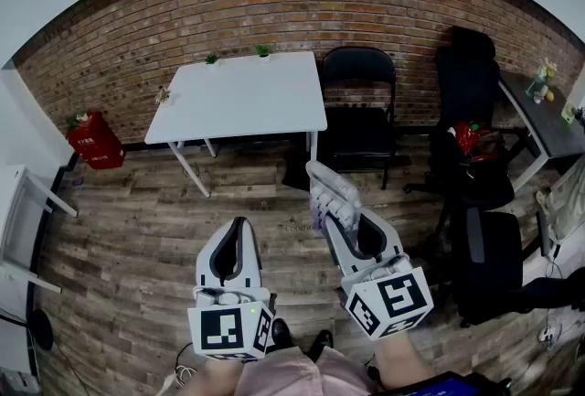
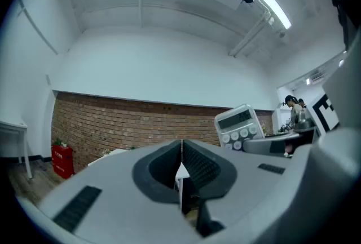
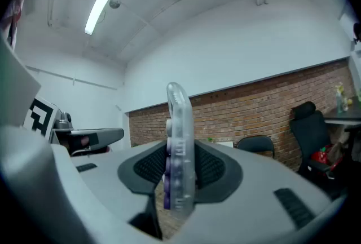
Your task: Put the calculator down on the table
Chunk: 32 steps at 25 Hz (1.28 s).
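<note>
Two hand-held grippers sit low in my head view, each carrying a cube of black-and-white square markers. The right hand-held gripper (image 1: 345, 225) is pinching the one calculator (image 1: 329, 191), with the ribbed dark pads clamped on its two broad faces. The left hand-held gripper (image 1: 239, 225) is empty. In its own view the jaws are pressed together, with only a thin seam between the pads.

The calculator is a slim, rounded slab with a clear, glassy plastic case. Its long axis runs straight out from the right jaws, away from me and towards the near right corner of the desk (image 1: 238, 101). It is held in the air over the plank floor (image 1: 128, 239), well short of the desk.

From the right gripper view I see the calculator (image 3: 179, 147) edge on. It is thin and upright, with purple tints low down near the pads. The left gripper view shows its face (image 2: 240, 123), with a grey display strip at the far end and round pale keys below. That puts the keypad side towards my left.

The one desk is a smooth white rectangle on slim white legs, standing against a rough red brick wall (image 1: 384, 10). Two small green plants (image 1: 212, 58) stand on its far edge. One black folding chair (image 1: 358, 101) stands just right of the desk. One red box (image 1: 94, 140) sits on the floor to its left.
</note>
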Each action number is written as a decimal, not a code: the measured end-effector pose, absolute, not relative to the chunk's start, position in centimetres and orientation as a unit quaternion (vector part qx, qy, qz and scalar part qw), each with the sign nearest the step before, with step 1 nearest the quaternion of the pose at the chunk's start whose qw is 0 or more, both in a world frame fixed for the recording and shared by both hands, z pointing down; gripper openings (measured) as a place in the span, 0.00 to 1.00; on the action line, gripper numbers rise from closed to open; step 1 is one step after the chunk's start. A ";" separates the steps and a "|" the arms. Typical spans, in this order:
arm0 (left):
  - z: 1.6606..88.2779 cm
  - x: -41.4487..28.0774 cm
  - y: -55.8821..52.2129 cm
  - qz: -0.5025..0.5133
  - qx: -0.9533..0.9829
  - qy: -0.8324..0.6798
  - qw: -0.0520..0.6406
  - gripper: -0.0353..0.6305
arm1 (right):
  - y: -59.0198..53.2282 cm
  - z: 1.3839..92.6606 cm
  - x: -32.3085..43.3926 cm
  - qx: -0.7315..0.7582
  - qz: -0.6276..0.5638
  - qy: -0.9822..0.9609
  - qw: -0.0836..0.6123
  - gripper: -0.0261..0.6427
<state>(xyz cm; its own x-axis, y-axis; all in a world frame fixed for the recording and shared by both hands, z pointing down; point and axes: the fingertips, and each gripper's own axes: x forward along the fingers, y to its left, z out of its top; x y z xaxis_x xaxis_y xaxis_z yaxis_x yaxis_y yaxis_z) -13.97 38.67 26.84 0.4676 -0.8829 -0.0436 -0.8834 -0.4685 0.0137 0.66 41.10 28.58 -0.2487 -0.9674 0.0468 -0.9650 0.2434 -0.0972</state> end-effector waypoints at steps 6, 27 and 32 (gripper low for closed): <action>26.9 -12.7 38.8 0.021 -0.856 0.516 0.006 0.08 | 41.2 28.5 1.9 -0.611 -0.051 0.790 0.013 0.24; 30.2 -11.3 35.6 0.004 -0.836 0.548 -0.016 0.08 | 37.1 30.7 4.3 -0.586 -0.077 0.807 0.020 0.24; 32.5 -13.2 29.6 -0.003 -0.834 0.550 -0.039 0.08 | 31.5 32.8 3.3 -0.593 -0.093 0.800 0.006 0.24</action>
